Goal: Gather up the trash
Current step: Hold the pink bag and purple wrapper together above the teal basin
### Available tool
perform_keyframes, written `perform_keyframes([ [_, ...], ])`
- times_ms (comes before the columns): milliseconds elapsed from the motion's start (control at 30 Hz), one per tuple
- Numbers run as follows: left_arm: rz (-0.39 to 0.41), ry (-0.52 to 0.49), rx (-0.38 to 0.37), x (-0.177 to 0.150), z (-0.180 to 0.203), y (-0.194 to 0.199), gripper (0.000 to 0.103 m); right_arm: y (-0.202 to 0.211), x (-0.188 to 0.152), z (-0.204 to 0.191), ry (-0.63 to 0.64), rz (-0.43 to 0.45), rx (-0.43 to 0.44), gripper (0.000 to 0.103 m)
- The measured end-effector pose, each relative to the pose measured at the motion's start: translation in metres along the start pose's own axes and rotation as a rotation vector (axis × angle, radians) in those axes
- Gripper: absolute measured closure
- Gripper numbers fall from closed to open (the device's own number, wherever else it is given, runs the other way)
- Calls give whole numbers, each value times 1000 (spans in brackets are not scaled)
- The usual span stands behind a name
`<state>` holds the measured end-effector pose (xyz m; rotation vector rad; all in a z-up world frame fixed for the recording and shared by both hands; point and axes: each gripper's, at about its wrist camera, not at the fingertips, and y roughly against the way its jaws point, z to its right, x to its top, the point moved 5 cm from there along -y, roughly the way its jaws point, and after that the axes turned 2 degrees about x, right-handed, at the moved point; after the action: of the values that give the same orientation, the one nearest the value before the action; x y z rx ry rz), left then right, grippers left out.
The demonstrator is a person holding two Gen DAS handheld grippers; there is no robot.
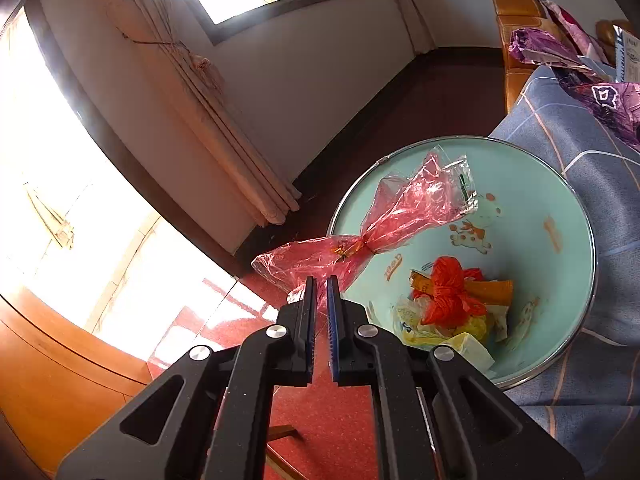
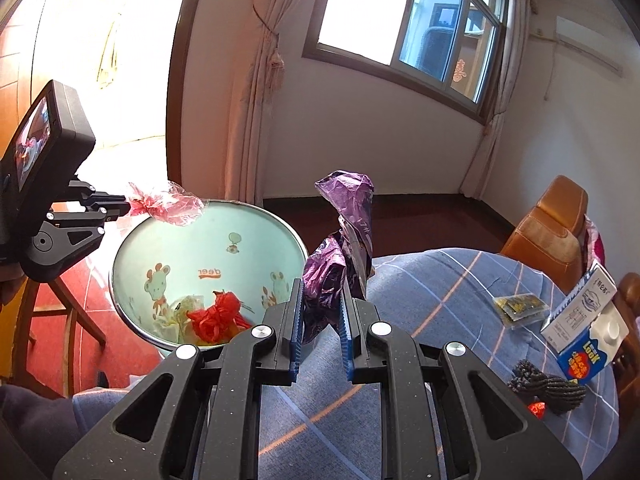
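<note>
Left gripper point(image 1: 321, 280): jaws clamped on one end of the red cellophane wrapper point(image 1: 372, 224); only a thin film between the pads.
Red wrapper, axis: long and twisted at a gold tie near its middle; runs away from the pads, up and across the near rim of the trash bin point(image 1: 532, 184); far end already over the bin's mouth, pinched end just outside the rim.
Right gripper point(image 2: 320, 292): jaws closed on the crumpled purple wrapper point(image 2: 348, 236); wad stands upright from the pads, tall axis roughly vertical.
Purple wrapper, place: held above the edge of the blue checked cloth point(image 2: 440, 280), just beside the bin's rim, not yet over the opening.
Bin, direction from jaws: ahead and slightly right of the left pads; ahead and to the left of the right pads.
Bin contents: red netting bundle point(image 1: 448, 292), yellow and orange scraps at the bottom.
Nearer hand: left, probably; hard to judge depth through the fisheye.
Coming move, judged: short forward carry for the left before release; sideways carry toward the bin for the right.
Still on the cloth: milk carton point(image 2: 584, 332), small gold packet point(image 2: 518, 308), dark braided cord point(image 2: 548, 388).
</note>
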<state>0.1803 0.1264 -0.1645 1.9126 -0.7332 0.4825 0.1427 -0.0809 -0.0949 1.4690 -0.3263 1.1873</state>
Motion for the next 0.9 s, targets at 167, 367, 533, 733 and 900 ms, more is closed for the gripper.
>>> perform_keyframes([
  [167, 0, 1, -6, 0, 1, 0, 98, -2, 4, -7, 16, 1, 13, 86],
  [367, -3, 5, -9, -1, 0, -1, 98, -4, 6, -13, 22, 0, 24, 86],
  [533, -4, 5, -12, -1, 0, -1, 98, -4, 8, -18, 30, 1, 38, 86],
  [733, -6, 8, -16, -1, 0, -2, 98, -6, 9, -22, 37, -1, 48, 86],
  [900, -6, 12, -21, -1, -1, -2, 98, -7, 12, -27, 47, -1, 57, 86],
])
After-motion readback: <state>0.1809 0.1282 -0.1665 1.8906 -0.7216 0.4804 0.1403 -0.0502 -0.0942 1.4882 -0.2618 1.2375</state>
